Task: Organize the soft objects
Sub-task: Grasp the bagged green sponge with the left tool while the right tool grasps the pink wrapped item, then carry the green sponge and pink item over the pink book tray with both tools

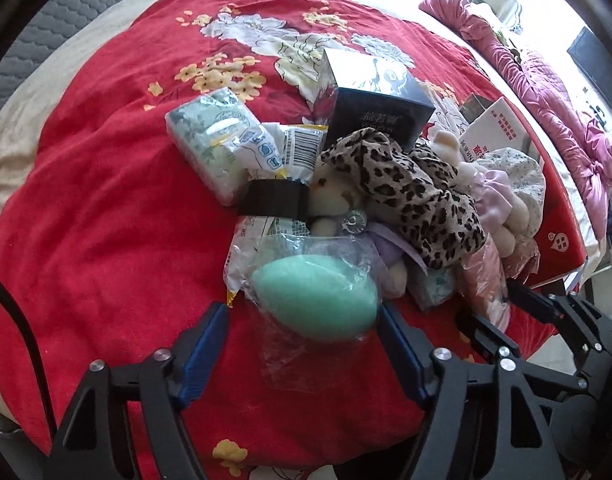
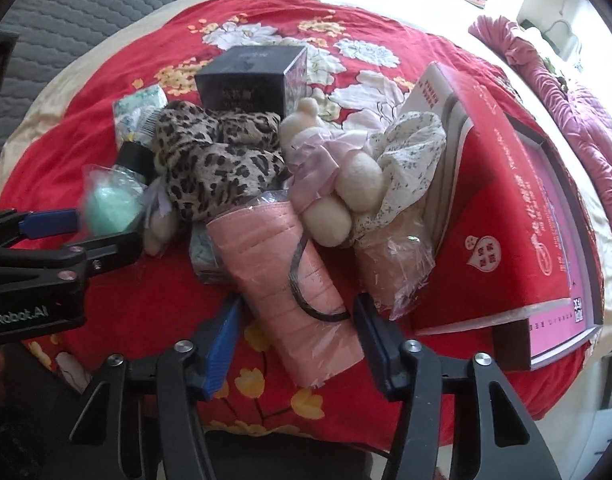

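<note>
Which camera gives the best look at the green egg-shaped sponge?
The left wrist view: the green egg-shaped sponge lies close and sharp in its clear bag. The right wrist view shows it small and blurred at the left edge.

A home bedroom: red floral blanket (image 1: 106,200) spread over a bed.

A black box (image 1: 380,92) stands behind the pile; a red box (image 2: 502,216) lies beside it.
</note>
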A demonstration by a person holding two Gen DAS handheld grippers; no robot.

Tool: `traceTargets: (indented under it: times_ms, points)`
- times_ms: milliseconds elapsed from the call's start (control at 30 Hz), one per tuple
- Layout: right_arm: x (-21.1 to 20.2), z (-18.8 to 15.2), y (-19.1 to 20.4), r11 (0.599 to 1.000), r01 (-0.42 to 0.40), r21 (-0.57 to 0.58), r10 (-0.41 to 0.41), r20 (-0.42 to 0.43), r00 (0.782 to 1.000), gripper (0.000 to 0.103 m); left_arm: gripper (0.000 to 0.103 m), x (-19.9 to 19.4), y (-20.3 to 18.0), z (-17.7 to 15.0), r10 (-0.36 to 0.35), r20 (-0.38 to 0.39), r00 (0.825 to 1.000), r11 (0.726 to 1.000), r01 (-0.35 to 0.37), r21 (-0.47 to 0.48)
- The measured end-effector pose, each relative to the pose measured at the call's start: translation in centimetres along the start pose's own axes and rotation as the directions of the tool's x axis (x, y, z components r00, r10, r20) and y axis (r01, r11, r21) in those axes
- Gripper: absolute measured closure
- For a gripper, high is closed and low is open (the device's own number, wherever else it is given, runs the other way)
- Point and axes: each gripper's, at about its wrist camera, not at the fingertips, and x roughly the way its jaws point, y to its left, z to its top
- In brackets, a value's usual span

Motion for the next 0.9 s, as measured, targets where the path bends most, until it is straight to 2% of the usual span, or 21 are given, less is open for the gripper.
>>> traceTargets:
  times_ms: [67, 100, 133, 367, 467, 900]
  points:
    - [-0.1, 0.0, -0.2, 1.000, -0.018, 0.010, 0.018, 0.009, 1.000, 0.049, 0.037, -0.1, 0.1, 0.0, -0.014, 0.000, 1.000, 1.000, 0.014, -0.007]
    - [-0.3, 0.0, -0.4, 0.999, -0.033, 0.021, 0.032, 0.016, 0.999, 0.050, 0.045, -0.2, 0.1, 0.0, -0.024, 0.000, 1.000, 1.000, 0.024, -0.011]
    - [-0.5, -0.1, -0.6, 0.998, -0.045, 0.036, 0.044, 0.023, 0.999, 0.051, 0.047, -0.3, 0.2, 0.0, -0.039, 0.002, 0.999, 0.999, 0.039, -0.016]
    - [-2.1, -0.4, -1.5, 0.990, -0.114, 0.087, 0.109, 0.061, 0.992, 0.052, 0.047, -1.7, 1.5, -0.2, -0.088, 0.033, 0.996, 0.994, 0.090, -0.062]
    - [-2.8, -0.4, -1.6, 0.986, -0.133, 0.096, 0.126, 0.078, 0.989, 0.052, 0.047, -2.8, 1.9, -0.2, -0.086, 0.058, 0.995, 0.994, 0.090, -0.068]
    - [-7.7, -0.4, -2.6, 0.983, -0.143, 0.114, 0.121, 0.180, 0.976, 0.052, 0.047, -6.6, -1.1, -0.5, -0.063, 0.121, 0.991, 0.998, 0.061, 0.017]
